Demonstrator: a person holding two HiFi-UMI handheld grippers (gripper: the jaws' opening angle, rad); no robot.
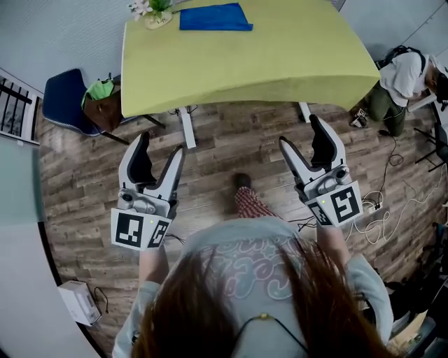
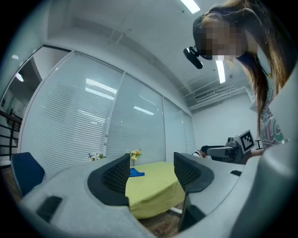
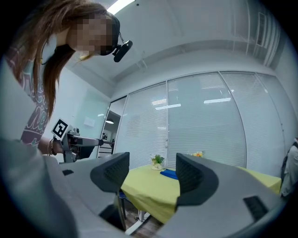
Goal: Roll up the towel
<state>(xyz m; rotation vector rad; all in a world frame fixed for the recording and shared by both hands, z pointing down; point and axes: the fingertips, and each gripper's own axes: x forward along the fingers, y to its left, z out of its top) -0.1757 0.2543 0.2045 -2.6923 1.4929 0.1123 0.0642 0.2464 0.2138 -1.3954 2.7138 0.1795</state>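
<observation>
1. Head view: person stands on the wood-plank floor (image 1: 231, 147), back from a table under a yellow-green tablecloth (image 1: 280, 63). Task not yet under way.
2. Blue towel (image 1: 214, 17) lies flat, apparently folded to a rectangle, at about 12 o'clock in the head view. It is on the table's far left part, well apart from both grippers.
3. A small flower vase (image 1: 155, 12) sits just beside the towel, at its 9 o'clock.
4. Left gripper (image 1: 161, 143): jaws stand apart, nothing between them. Its own view shows only the distant table and towel through the gap.
5. Right gripper (image 1: 301, 133): jaws likewise spread and empty. It is held level with the left one, short of the table's near edge.
6. Surroundings: blue chair (image 1: 63, 101) with something green on it at 10 o'clock. A second person (image 1: 402, 77) is low by the table's right corner at 2 o'clock. Cables run on the floor at 3 o'clock.
7. Handling, judged: the towel looks soft, light and limp, not fragile. It should fold and sag if lifted by one corner, and may slide on the cloth.
8. Hold, judged: pinch one short edge at both corners, one gripper each, then turn it over itself evenly.
9. Risks, judged: catching the tablecloth along with the towel, or nudging the vase.
</observation>
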